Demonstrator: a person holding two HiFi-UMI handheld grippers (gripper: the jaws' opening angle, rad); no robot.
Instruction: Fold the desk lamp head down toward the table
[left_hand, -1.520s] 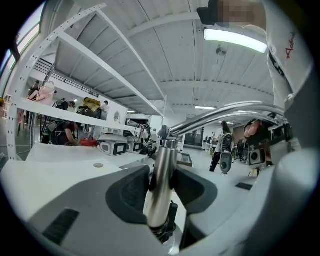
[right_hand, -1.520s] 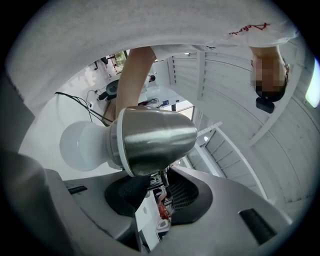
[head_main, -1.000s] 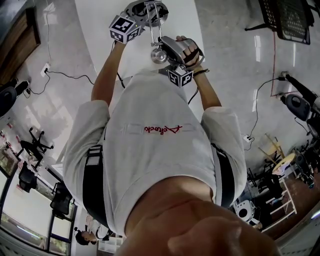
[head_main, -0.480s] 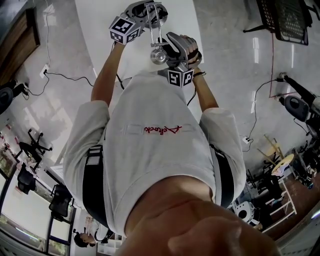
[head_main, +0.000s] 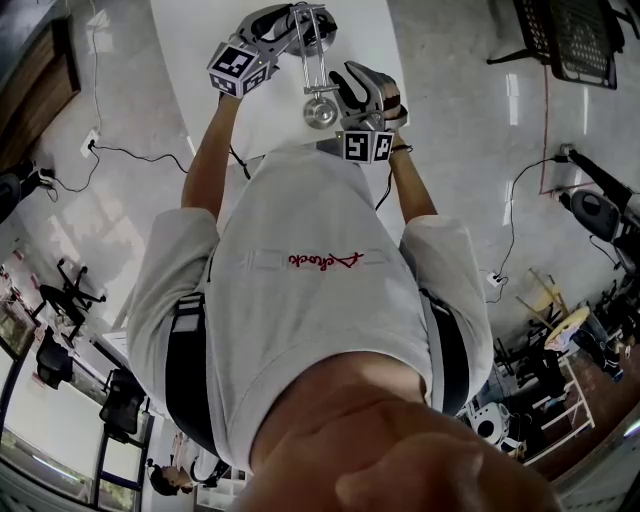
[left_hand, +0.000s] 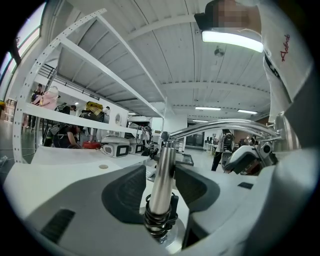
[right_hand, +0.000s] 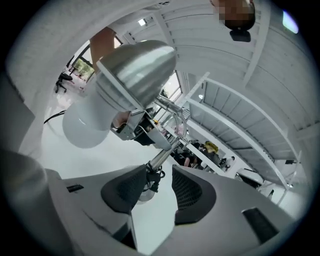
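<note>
Person's shirt (head_main: 320, 300) filled the near part of the head view, both arms reaching out over the white desk (head_main: 190, 50).

Right gripper (right_hand: 159, 182): nearest tool, just right of the lamp head (right_hand: 132, 75). Jaws apart and had just been closing. Nothing gripped. The head sat above the jaws, not between them, with the white bulb (right_hand: 85, 127) showing at its mouth. Whether the gripper body touched the head could not be told.

Lamp head: raised off the desk at the near end of the chrome arm (left_hand: 225, 124), on the person's side of the post.

Left gripper (left_hand: 161, 172): farther out, jaws either side of the upright lamp post (left_hand: 163, 170) just above its coiled spring (left_hand: 159, 222). Jaws had just been opening, and the post stood between the pads, not clamped.

Lamp stood roughly midway between the desk's left and right edges.

Beyond: white shelving rack (left_hand: 75, 75).
</note>
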